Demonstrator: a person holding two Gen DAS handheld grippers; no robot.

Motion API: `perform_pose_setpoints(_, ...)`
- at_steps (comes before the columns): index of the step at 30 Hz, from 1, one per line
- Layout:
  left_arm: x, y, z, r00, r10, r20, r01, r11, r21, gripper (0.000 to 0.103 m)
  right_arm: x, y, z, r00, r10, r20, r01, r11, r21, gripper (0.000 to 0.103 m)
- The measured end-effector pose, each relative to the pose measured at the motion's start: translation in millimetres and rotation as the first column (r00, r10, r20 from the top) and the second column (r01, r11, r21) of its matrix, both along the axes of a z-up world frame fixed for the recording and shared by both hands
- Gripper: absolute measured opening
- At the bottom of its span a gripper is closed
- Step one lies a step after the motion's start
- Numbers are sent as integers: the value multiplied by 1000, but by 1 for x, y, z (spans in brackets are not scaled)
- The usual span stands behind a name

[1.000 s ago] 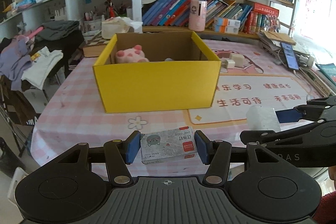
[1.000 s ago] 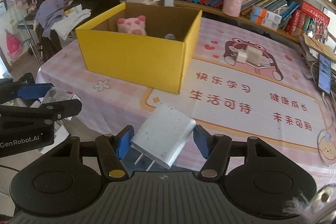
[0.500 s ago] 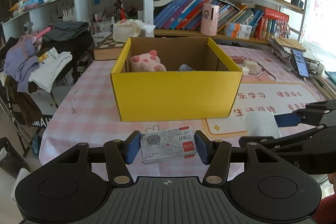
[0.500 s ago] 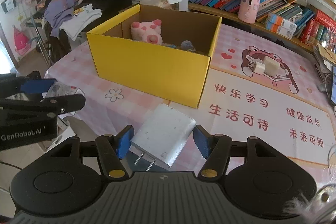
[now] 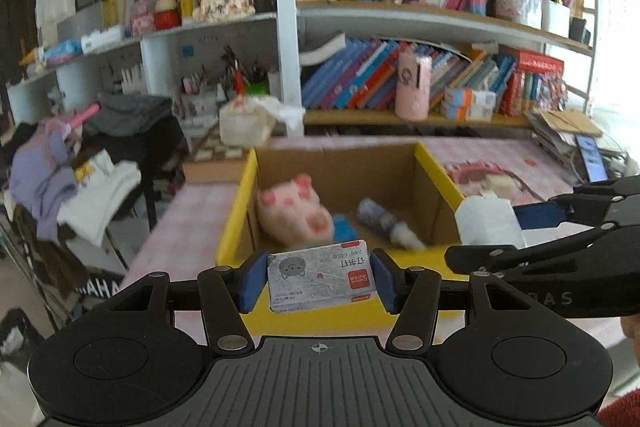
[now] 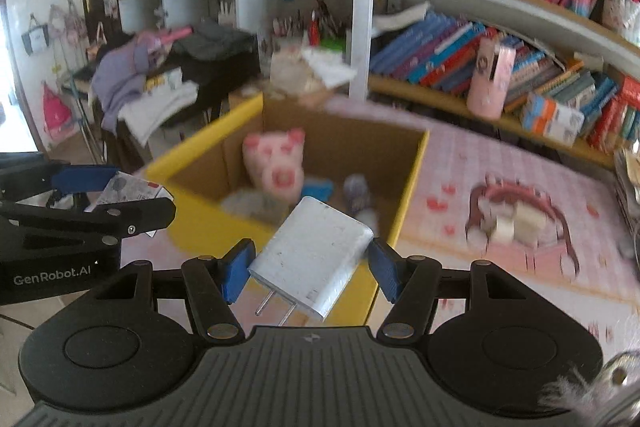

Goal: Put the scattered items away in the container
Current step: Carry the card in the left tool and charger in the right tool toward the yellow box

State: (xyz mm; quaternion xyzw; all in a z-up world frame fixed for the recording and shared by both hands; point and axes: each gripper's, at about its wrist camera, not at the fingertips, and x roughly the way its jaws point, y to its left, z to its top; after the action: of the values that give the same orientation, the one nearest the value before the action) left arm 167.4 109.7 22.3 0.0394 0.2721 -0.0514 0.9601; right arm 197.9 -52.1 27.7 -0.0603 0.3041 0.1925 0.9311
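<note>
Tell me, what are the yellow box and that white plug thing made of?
The yellow box looks like cardboard: brown matte inner walls, yellow outer faces. The white charger, clamped in the right gripper, seems to be smooth, scuffed hard plastic with two shiny metal prongs.

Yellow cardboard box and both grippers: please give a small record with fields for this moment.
container: yellow cardboard box, open top
inside: pink plush pig, small blue item, grey bottle-like item, blurred
left gripper: jaws shut on grey staple box
right gripper: jaws shut on white plug charger
position: both near the box's front wall
</note>
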Motion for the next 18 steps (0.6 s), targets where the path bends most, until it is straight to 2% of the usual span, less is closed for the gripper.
perform_pose_setpoints(6, 42, -1, 8, 1000, -1, 9, 1, 999, 42, 55, 45, -1, 8, 999, 28, 15, -29, 1000, 12, 61)
perform_pose_setpoints(11, 86, -4, -3, 996, -50, -77, 55, 996, 65, 55, 86, 11, -4, 993, 121, -12, -121, 990, -71, 61)
perform_pose_setpoints(15, 118, -10, -22, 976, -123, -179, 151, 977, 151, 55, 121, 28, -25, 966, 245, -82, -257, 943, -211, 61)
perform_pose_setpoints(18, 135, -14, -36, 952, -161, -261, 212, 961, 180, 55, 140, 38, -41, 933, 329, -147, -358, 888, -289, 61)
